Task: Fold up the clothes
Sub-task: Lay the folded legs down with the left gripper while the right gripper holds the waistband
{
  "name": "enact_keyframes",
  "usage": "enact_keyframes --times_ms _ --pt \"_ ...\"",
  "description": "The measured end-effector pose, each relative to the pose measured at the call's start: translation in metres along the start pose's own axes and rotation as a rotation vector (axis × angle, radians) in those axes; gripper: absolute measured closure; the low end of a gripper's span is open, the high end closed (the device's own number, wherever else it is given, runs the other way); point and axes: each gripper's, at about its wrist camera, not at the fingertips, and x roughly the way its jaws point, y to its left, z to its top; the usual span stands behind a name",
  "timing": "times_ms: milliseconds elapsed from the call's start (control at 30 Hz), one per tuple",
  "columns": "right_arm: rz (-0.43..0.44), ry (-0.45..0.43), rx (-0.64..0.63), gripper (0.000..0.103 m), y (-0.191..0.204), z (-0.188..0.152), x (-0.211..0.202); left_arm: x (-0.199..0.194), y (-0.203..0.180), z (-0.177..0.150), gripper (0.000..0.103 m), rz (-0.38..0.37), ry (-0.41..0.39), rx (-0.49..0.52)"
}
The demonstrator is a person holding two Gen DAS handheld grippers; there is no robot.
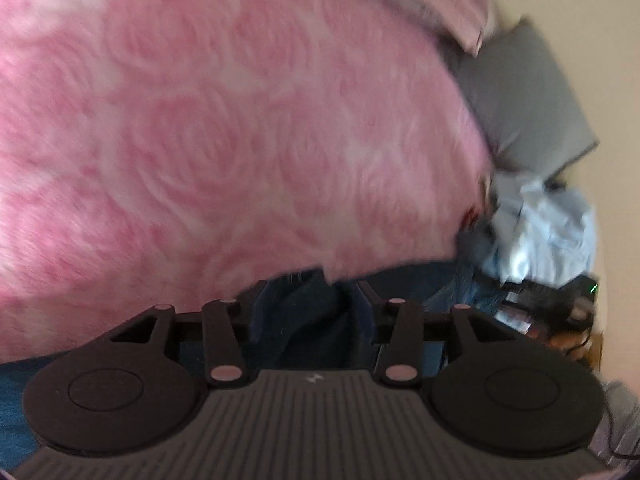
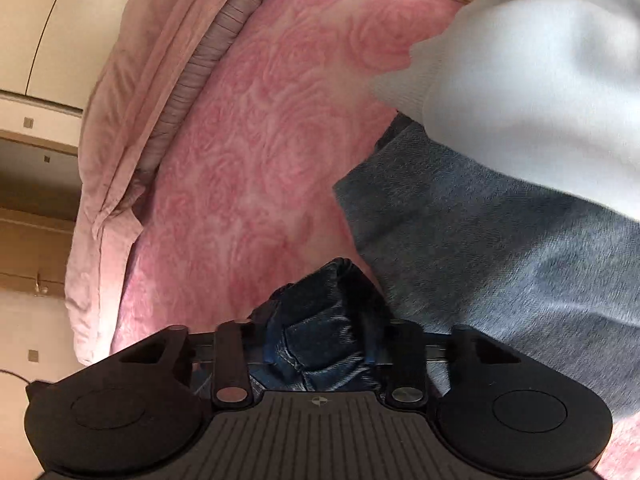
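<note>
A: What fills most of both views?

B: A pink blanket (image 1: 224, 128) with a rose pattern, spread over the bed. Along its far edge lies a pale pink quilt (image 2: 120, 128) with a grey ruched border.

A: Next in size?

B: The person's own clothes in the right wrist view: a white top (image 2: 532, 60) and grey-blue trousers (image 2: 500, 248), just beside the bed. In the left wrist view a grey pillow (image 1: 524, 100) sits past the blanket's edge, with a heap of light blue clothes (image 1: 544, 232) near it.

A: And the garment being folded?

B: Dark blue jeans (image 2: 320, 340), bunched up over the pink blanket. The right claw (image 2: 320, 344) is clamped on a thick wad of the denim. The left claw (image 1: 308, 316) also has dark denim pinched between its fingers, though that view is blurred.
</note>
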Motion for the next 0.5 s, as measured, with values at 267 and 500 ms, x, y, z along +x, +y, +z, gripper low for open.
enact_keyframes --times_ms 267,500 --pt "-0.158 -0.074 -0.127 0.098 0.029 -0.031 -0.028 -0.028 0.015 -0.03 0.102 -0.008 -0.268 -0.103" --pt "-0.259 -0.149 -0.128 0.098 0.03 -0.032 0.004 0.013 0.034 -0.029 0.1 0.077 -0.308 -0.132"
